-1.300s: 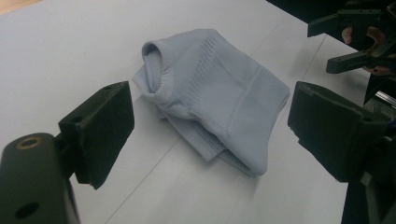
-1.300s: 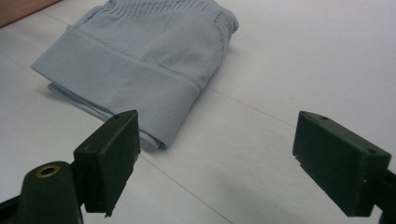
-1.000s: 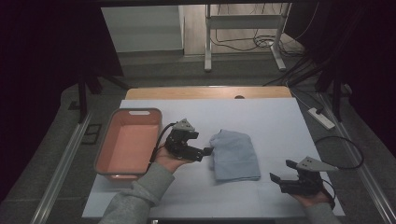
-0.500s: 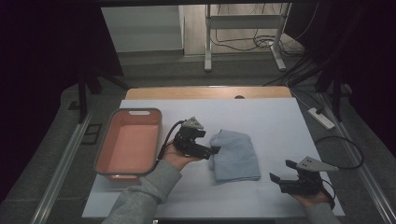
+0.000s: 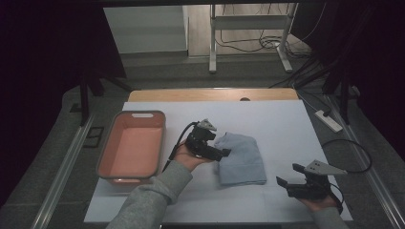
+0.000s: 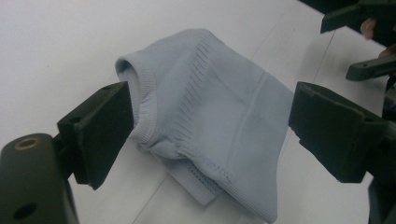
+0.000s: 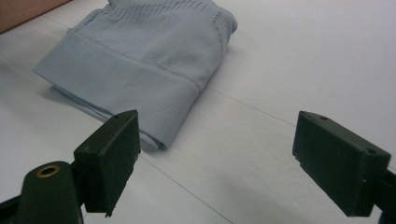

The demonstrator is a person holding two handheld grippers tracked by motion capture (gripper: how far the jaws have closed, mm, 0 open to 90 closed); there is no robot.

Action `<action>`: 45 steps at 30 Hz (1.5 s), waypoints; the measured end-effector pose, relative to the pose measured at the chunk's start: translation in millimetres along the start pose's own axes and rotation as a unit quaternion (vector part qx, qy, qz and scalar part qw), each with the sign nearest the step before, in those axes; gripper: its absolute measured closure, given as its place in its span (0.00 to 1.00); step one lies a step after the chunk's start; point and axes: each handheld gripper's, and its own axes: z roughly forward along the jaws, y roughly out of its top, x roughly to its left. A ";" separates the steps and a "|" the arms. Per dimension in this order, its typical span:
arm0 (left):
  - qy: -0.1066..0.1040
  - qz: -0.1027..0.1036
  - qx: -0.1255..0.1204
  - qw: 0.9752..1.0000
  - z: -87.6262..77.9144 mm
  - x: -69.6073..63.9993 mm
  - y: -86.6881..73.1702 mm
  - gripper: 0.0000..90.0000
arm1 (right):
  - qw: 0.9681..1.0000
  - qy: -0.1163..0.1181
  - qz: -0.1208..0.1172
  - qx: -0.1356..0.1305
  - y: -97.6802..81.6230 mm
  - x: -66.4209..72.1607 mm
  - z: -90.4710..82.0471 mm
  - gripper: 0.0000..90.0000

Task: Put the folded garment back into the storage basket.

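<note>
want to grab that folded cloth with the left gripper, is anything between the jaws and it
Nothing visible is in the way. The left gripper is open right at the near-left edge of the folded light-blue cloth, with bare white table around it. The right gripper waits apart, open.

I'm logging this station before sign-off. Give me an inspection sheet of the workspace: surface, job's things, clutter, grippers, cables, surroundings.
Surface: white table top, flat, with a bare wooden strip at the far edge.
Job's things: folded light-blue garment lying flat at mid-table; ribbed edge faces the left gripper.
Clutter: empty pink bin at the table's left; nothing else seen.
Grippers: left gripper open, jaws either side of the garment's edge, not closed on it; right gripper open, low over bare table, apart from the garment.
Cables: black cable loops from the right gripper; another trails from the left.
Surroundings: dark room, power strip on the floor, metal stand beyond.
</note>
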 end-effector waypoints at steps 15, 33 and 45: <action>0.006 -0.012 0.010 1.000 22.3 11.1 1.0 0.15 | 1.000 0.003 0.000 0.003 -0.6 -0.1 2.4 0.18; 0.019 -0.035 0.034 0.999 43.8 35.2 -1.0 0.15 | 1.000 0.007 -0.001 0.007 -0.8 0.3 4.1 0.18; 0.012 -0.043 0.031 0.999 49.9 41.7 -2.5 0.15 | 1.000 0.010 -0.003 0.008 -0.7 0.9 5.0 0.18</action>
